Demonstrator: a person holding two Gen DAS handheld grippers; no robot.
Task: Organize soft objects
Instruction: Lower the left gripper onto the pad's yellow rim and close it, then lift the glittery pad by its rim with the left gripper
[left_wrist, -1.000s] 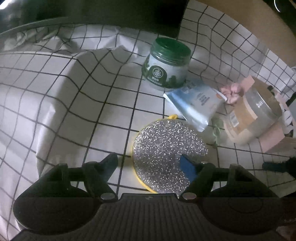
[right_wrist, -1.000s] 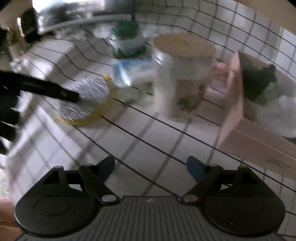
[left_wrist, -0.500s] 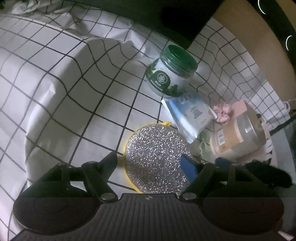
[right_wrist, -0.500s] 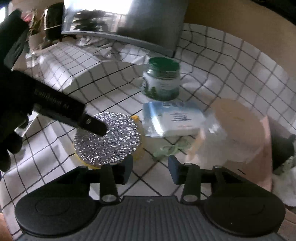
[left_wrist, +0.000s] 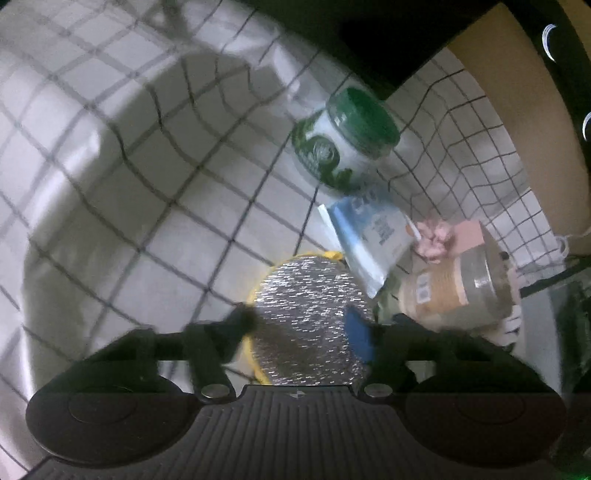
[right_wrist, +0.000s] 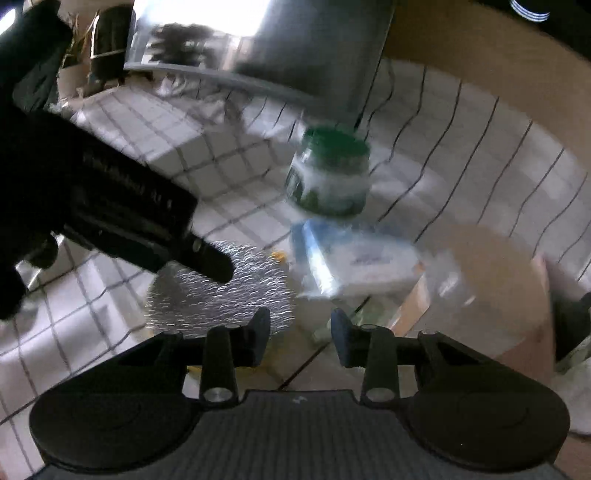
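A round silver glitter pad with a yellow rim (left_wrist: 310, 314) lies on the checked cloth; it also shows in the right wrist view (right_wrist: 229, 291). My left gripper (left_wrist: 301, 328) is open, its fingers on either side of the pad just above it. My right gripper (right_wrist: 299, 332) is open with a narrow gap, hovering over the cloth between the pad and a blue-white soft pack (right_wrist: 351, 258). The pack (left_wrist: 369, 236) lies beside the pad. A pink scrunchie (left_wrist: 432, 240) lies behind the pack.
A green-lidded jar (left_wrist: 347, 140) stands at the back. A clear jar with a tan lid (right_wrist: 476, 288) stands right of the pack, beside a pink box (right_wrist: 543, 332). The left gripper's black body (right_wrist: 110, 199) crosses the right wrist view. A brown wall (left_wrist: 517, 92) bounds the back right.
The left gripper has moved forward over the glitter pad. The right gripper's fingers narrowed a second ago and it has shifted closer to the pad and the pack.
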